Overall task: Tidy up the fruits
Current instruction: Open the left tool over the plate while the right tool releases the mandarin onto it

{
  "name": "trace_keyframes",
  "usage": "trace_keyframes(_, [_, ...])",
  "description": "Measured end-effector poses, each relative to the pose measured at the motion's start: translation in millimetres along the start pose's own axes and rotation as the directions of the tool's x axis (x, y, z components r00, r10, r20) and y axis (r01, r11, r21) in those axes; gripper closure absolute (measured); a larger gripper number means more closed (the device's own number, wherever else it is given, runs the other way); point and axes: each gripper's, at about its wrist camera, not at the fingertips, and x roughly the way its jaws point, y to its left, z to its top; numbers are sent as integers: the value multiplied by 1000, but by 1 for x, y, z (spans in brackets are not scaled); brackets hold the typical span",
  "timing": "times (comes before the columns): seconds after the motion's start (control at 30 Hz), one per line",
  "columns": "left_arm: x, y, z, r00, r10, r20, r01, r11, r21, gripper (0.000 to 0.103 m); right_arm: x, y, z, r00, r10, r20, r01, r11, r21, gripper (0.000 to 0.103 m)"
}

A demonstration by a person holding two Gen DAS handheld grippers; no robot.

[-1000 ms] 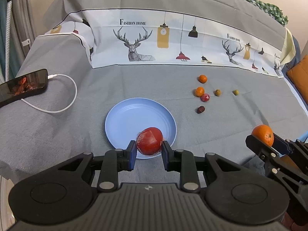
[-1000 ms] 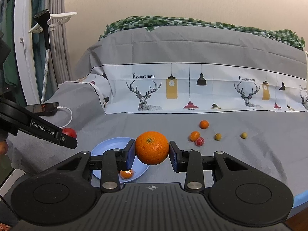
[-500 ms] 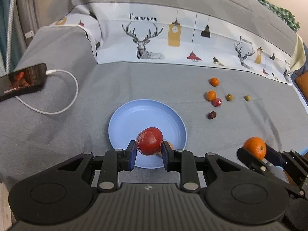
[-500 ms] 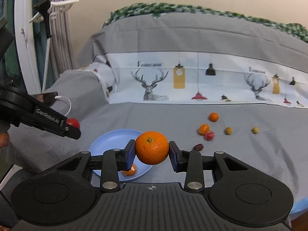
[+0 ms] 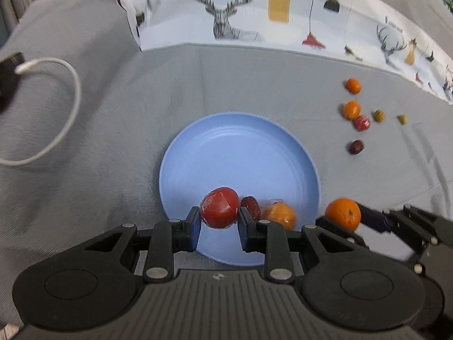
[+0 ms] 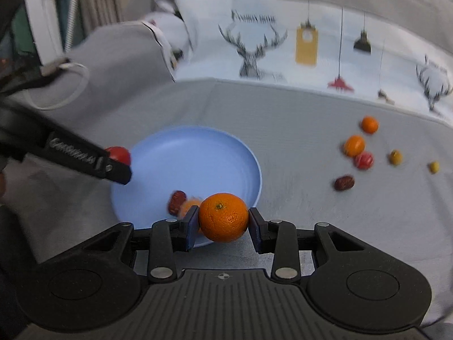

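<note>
My left gripper (image 5: 219, 222) is shut on a red wrapped fruit (image 5: 219, 207), held over the near rim of the blue plate (image 5: 237, 153). On the plate lie a dark red date (image 5: 252, 205) and a wrapped orange fruit (image 5: 279, 215). My right gripper (image 6: 223, 228) is shut on a mandarin (image 6: 223, 216) just above the plate's (image 6: 192, 158) near right edge. The same mandarin (image 5: 343, 213) shows at the right of the left wrist view. Several small fruits lie on the grey cloth to the right: two small oranges (image 5: 351, 110), a red one (image 5: 361, 122), a dark date (image 5: 356, 147) and two olive-coloured ones (image 5: 378, 115).
A white cable (image 5: 56, 113) loops across the cloth at the left, plugged into a phone (image 5: 8, 82) at the frame's edge. A printed cloth with deer and lamps (image 5: 254, 14) rises behind the plate. Grey cloth (image 5: 113, 141) surrounds the plate.
Both grippers have come down and forward toward the blue plate, each still holding its fruit. The plate and loose fruits now look larger and closer.
</note>
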Motion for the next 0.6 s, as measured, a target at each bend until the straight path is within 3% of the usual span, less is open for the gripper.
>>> trace_keyframes(0.23, [31,6,13,999,40,-12,-40,999,12,72,28,-9,17,999,20,-29,-21,999,-41,64])
trace_keyframes(0.3, [36,6,15,998,69,1,-69,997,15,66,35,-12,21,999,35,-39,-36,999,-40,64])
trace_keyframes(0.37, [37,3,18,994,109,22,-110,993,41,20,44,-13,28,996,39,-81,-42,998,-38,64])
trace_keyframes(0.4, [34,3,19,992,118,38,-120,992,44,11,43,-13,30,997,35,-73,-38,999,-37,62])
trace_keyframes(0.43, [28,3,20,992,117,56,-119,992,36,3,37,-11,31,998,30,-59,-32,999,-42,51])
trace_keyframes(0.53, [9,5,18,994,92,63,-92,996,4,1,11,-5,27,999,38,-28,-40,997,-66,19])
trace_keyframes(0.6, [-6,7,13,995,83,50,-82,996,-26,1,-10,0,19,999,50,-16,-51,994,-95,16])
